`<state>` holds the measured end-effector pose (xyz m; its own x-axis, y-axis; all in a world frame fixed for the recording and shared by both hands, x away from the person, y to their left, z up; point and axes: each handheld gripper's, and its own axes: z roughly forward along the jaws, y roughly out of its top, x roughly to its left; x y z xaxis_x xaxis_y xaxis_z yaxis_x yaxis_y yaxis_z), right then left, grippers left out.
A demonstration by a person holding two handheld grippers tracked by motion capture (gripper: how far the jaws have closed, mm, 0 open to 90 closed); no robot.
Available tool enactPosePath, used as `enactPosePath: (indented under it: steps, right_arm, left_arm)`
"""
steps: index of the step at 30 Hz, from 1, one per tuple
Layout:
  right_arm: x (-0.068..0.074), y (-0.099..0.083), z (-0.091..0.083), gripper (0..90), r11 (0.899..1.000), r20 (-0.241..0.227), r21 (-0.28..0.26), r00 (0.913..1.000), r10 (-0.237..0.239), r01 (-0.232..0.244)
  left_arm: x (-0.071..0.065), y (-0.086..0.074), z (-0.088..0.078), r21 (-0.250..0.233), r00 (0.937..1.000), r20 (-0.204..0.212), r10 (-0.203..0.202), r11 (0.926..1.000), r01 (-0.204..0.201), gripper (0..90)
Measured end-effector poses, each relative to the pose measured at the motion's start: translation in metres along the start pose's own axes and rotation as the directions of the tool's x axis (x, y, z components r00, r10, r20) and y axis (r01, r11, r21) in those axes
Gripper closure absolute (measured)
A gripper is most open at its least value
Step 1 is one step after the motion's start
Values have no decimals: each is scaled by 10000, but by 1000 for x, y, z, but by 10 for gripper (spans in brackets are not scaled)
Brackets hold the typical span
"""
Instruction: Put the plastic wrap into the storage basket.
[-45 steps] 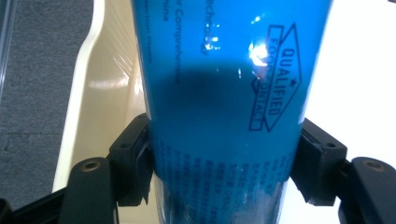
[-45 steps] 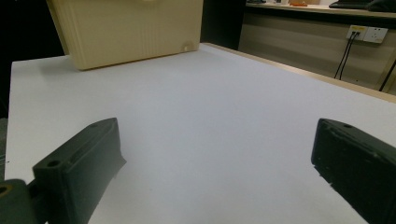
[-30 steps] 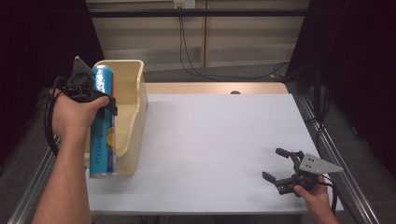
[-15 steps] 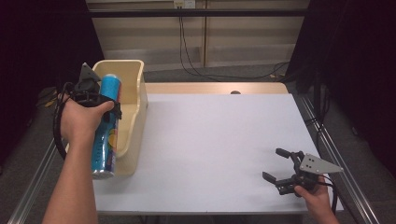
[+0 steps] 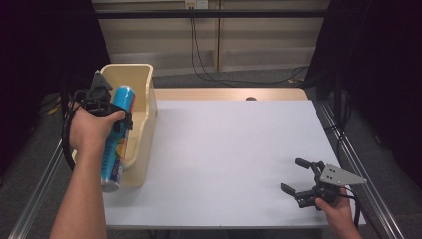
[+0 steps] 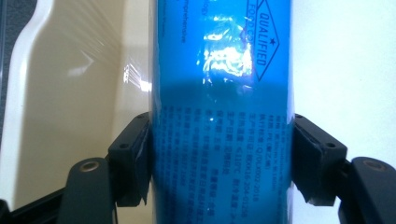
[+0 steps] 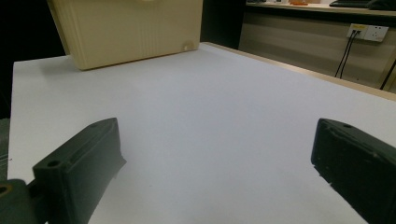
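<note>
Lifted and drawn back toward the person, the blue canister (image 5: 116,139) now hangs tilted over the near end of the cream plastic bin (image 5: 140,94) at the table's nine o'clock edge, where a second ago it lay lower, along the bin's side. The left hand-held gripper (image 5: 119,119) is clamped across the canister's body; in the left gripper view its two black jaws press on both sides of the blue printed wall (image 6: 222,116). Its capped lower end points toward six o'clock, past the bin's near rim, its upper end toward twelve. Judged from this, the canister is on its way out of the bin, with the white table (image 5: 234,149) the likely place to set it down.

At four o'clock the right hand-held gripper (image 5: 298,175) has kept its place near the table's front edge, jaws spread wide with nothing between them; the right gripper view looks between them across bare table to the bin's outer wall (image 7: 126,32).

Much stays unclear. The canister's print is too small to read beyond the word "QUALIFIED", both of its ends are cut off in the left gripper view, and the hand covers part of the left gripper from above. Whether the bin holds anything else cannot be told.
</note>
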<state>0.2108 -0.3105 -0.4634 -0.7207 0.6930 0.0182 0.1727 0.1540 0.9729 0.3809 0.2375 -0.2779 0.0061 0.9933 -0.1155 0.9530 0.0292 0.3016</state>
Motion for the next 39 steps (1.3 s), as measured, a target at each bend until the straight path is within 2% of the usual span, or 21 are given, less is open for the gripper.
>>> enactPosePath:
  steps: [4, 12, 13, 17, 19, 20, 21, 23, 24, 27, 32, 39]
  right_arm:
    - [0, 0, 0, 13, 10000, 12, -3, 10000, -13, 13]
    - [0, 0, 0, 13, 10000, 21, 10, 10000, -25, 25]
    - [0, 0, 0, 13, 10000, 23, 2, 10000, -20, 20]
    - [0, 0, 0, 13, 10000, 41, -16, 10000, -24, 24]
    - [0, 0, 0, 14, 10000, 21, -7, 10000, -7, 7]
    - [0, 0, 0, 14, 10000, 27, -6, 10000, -14, 14]
    - [0, 0, 0, 14, 10000, 12, -13, 10000, -21, 21]
    - [0, 0, 1, 13, 10000, -9, -16, 10000, -7, 7]
    - [1, 0, 1, 13, 10000, -8, -43, 10000, -13, 13]
    - [1, 1, 1, 13, 10000, -30, -24, 10000, -47, 47]
    - [1, 1, 0, 13, 10000, -28, -19, 10000, -29, 29]
    - [0, 1, 0, 14, 10000, 17, -26, 10000, -1, 1]
  left_arm:
    - [0, -1, 2, -13, 9999, -18, -125, 9999, 125, 319]
    - [2, -1, 9, 164, 9999, -99, -29, 9999, 31, 318]
    - [1, -1, 9, 149, 9998, -105, -195, 9997, 196, 317]
    - [2, 0, 7, 154, 9998, -109, -147, 9998, 149, 314]
    - [4, 0, 1, -224, 9993, 181, -331, 9992, 335, 345]
    - [5, 1, -5, -535, 9981, 486, -368, 9978, 393, 441]
    - [5, 1, -10, -650, 9974, 609, -377, 9970, 417, 441]
    - [2, 2, -15, -653, 9995, 292, -128, 9978, 147, 408]
    - [1, 3, -18, -594, 9995, 305, -84, 9982, 102, 393]
    - [-1, 2, -19, -697, 9978, 655, -24, 9975, 70, 366]
    - [-7, 1, -18, -793, 9967, 803, 97, 9968, -33, 338]
    - [-17, 3, -20, -913, 9929, 1083, 489, 9951, -391, 309]
